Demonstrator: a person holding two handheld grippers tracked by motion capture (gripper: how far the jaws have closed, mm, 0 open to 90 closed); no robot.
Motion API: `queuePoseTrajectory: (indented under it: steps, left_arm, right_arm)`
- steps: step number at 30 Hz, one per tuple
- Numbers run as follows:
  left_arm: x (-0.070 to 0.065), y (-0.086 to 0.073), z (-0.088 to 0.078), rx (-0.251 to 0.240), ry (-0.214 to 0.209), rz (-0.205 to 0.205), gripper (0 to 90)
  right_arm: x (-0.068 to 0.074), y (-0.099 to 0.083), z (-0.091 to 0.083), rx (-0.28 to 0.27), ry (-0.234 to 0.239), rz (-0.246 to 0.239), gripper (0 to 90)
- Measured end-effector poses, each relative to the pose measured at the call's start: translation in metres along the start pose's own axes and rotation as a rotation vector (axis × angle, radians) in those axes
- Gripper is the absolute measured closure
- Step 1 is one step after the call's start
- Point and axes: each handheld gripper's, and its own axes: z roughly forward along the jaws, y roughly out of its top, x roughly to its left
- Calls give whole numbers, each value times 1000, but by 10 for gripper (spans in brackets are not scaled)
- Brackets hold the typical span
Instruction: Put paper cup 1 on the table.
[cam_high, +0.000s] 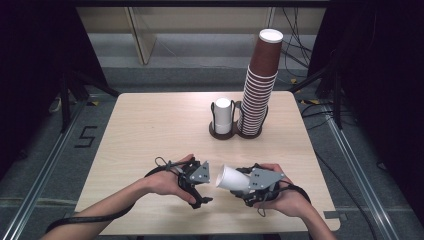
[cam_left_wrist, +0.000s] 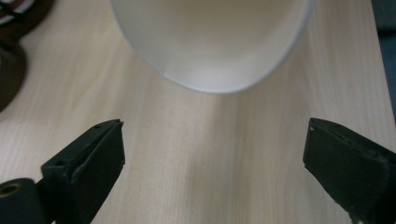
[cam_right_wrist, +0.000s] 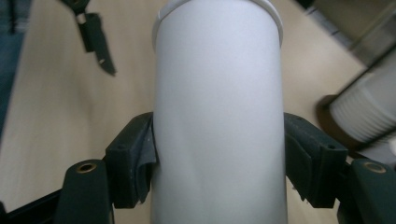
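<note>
The white paper cup lies on its side above the near part of the wooden table, clamped in the right gripper. Its long axis runs roughly level across the table, the open mouth toward the left gripper and the closed base back in the right hand. In the high view the mouth tilts slightly up and toward the person's left.

The right gripper view looks straight along that axis: the cup's wall rises between the 2 black jaws, both pads pressed against its sides, with the rolled rim at the far end. Farther off in this view, 1 jaw of the left gripper shows at the upper left, and the ribbed stack of cups stands at the right.

The left gripper view shows the cup's rim close ahead, blurred, beyond its own jaws; these stand wide apart with bare table between them, gripping nothing.

The high view alone gives the layout: a dark 2-ring cup holder at the table's far side, 1 ring bearing a short white cup stack, the other a tall brown cup stack.
</note>
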Motion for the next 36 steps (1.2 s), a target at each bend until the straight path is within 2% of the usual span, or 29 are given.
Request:
queuePoseTrajectory:
  steps: [1, 3, 7, 9, 13, 15, 17, 19, 20, 21, 22, 23, 24, 26, 27, 28, 35, 36]
  left_arm:
    - [0, -1, 0, -48, 3, -48, 61]
    - [2, -2, -3, -125, 16, -117, 64]
    - [5, -3, -8, -256, 20, -250, 73]
    - [7, -2, -12, -298, 25, -308, 78]
    - [10, 0, -15, -380, 19, -405, 84]
    - [12, 1, -17, -410, 18, -450, 84]
    - [13, 4, -17, -433, 18, -472, 85]
    - [13, 6, -16, -438, 17, -484, 85]
    - [14, 7, -14, -448, 5, -493, 84]
    - [14, 9, -13, -445, 7, -506, 82]
    - [15, 10, -12, -455, 1, -513, 80]
    - [15, 11, -10, -457, -3, -517, 79]
    - [16, 13, -9, -453, -5, -517, 77]
    - [16, 15, -5, -466, -26, -524, 70]
    - [16, 17, -4, -465, -28, -527, 63]
    - [16, 19, -2, -472, -47, -533, 57]
    - [23, 23, 3, -467, -50, -564, 22]
    - [24, 24, 4, -468, -58, -571, 19]
  right_arm:
    - [-2, -2, -2, -30, -32, 17, 317]
    - [-4, -7, -5, -92, -96, 77, 315]
    - [-7, -15, -8, -185, -216, 150, 312]
    - [-6, -18, -8, -211, -253, 199, 311]
    - [-6, -23, -8, -239, -314, 230, 308]
    - [-4, -24, -8, -246, -321, 257, 307]
    - [-4, -25, -5, -263, -342, 264, 305]
    - [-2, -25, -4, -258, -335, 269, 303]
    - [0, -25, -2, -258, -331, 294, 303]
    - [-1, -25, -1, -264, -325, 265, 302]
    - [0, -25, 0, -258, -325, 269, 302]
    - [0, -25, 0, -262, -328, 251, 302]
    - [3, -24, 1, -259, -315, 287, 302]
    - [2, -24, 2, -262, -317, 262, 302]
    - [4, -23, 3, -260, -303, 279, 302]
    - [4, -23, 3, -259, -302, 273, 302]
    - [6, -22, 6, -260, -303, 253, 305]
    - [6, -22, 7, -272, -286, 253, 305]
